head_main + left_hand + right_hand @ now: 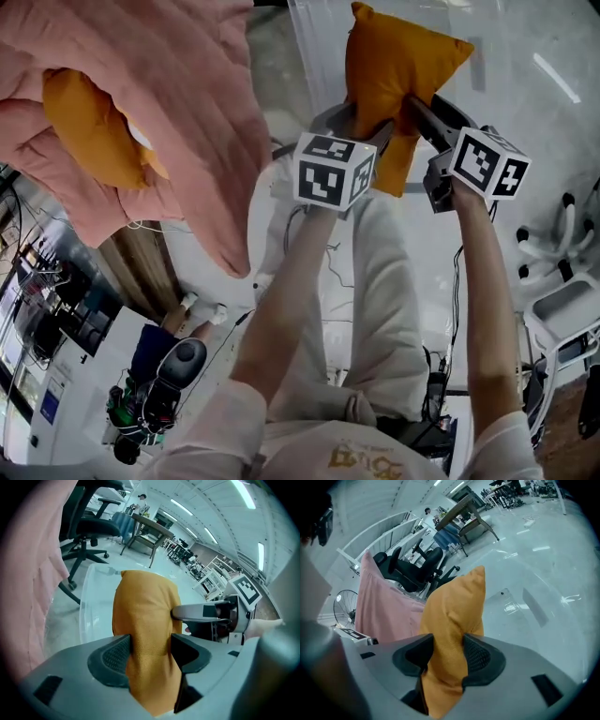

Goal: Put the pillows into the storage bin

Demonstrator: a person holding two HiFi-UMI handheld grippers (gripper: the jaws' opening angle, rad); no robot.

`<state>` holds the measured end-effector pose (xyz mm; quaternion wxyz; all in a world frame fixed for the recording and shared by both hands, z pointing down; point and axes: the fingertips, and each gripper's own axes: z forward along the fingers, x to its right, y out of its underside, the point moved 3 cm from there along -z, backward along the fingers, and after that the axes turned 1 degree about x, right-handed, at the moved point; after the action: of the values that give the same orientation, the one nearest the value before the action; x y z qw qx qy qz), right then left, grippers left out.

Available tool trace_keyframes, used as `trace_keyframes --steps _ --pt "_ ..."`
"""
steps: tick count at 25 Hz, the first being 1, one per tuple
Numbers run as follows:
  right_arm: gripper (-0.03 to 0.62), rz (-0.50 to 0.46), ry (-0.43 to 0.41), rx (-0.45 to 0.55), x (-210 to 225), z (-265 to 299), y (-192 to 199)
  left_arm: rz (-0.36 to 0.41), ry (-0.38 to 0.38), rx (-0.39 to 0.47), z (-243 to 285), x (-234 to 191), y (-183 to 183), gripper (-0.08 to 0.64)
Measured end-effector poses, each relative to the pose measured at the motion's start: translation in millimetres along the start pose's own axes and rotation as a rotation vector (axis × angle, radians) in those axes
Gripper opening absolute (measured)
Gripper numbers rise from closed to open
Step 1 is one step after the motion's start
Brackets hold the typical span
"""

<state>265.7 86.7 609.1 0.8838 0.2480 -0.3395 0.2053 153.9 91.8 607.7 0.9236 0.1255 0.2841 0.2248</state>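
An orange pillow (394, 70) hangs between both grippers, above the clear storage bin (525, 56). My left gripper (367, 131) is shut on its lower left part, my right gripper (414, 105) on its lower right part. In the left gripper view the pillow (145, 611) is pinched between the jaws of the left gripper (150, 656), with the right gripper's finger (201, 612) pressing its far side and the bin's clear wall (91, 606) behind. In the right gripper view the right gripper (449, 656) squeezes the pillow (457, 606). A second orange pillow (89, 127) lies in a pink blanket (187, 103).
The pink blanket (379, 611) hangs close on the left. Black office chairs (89, 529) and a wooden table (150, 527) stand beyond the bin. A white rack (562, 309) is at the right. The person's legs (384, 281) are below the grippers.
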Motion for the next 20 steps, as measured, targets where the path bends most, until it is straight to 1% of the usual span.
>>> trace_keyframes --steps 4,11,14,18,20 --pt "0.221 0.027 -0.02 -0.024 24.2 26.3 4.7 -0.061 0.006 0.014 22.0 -16.8 5.3 0.29" --pt "0.218 0.058 -0.006 -0.004 55.8 62.8 -4.4 -0.121 -0.021 0.028 55.5 -36.2 -1.2 0.281" --pt "0.216 0.04 -0.003 -0.027 63.1 73.4 -6.7 -0.13 -0.034 0.036 63.0 -39.9 -1.5 0.275" --pt "0.213 0.004 0.004 -0.037 64.0 82.5 -8.5 -0.18 -0.04 0.044 69.5 -47.3 1.5 0.272" --pt "0.212 -0.022 0.002 -0.045 64.7 88.3 -9.1 -0.196 -0.053 0.032 74.2 -51.6 4.0 0.272"
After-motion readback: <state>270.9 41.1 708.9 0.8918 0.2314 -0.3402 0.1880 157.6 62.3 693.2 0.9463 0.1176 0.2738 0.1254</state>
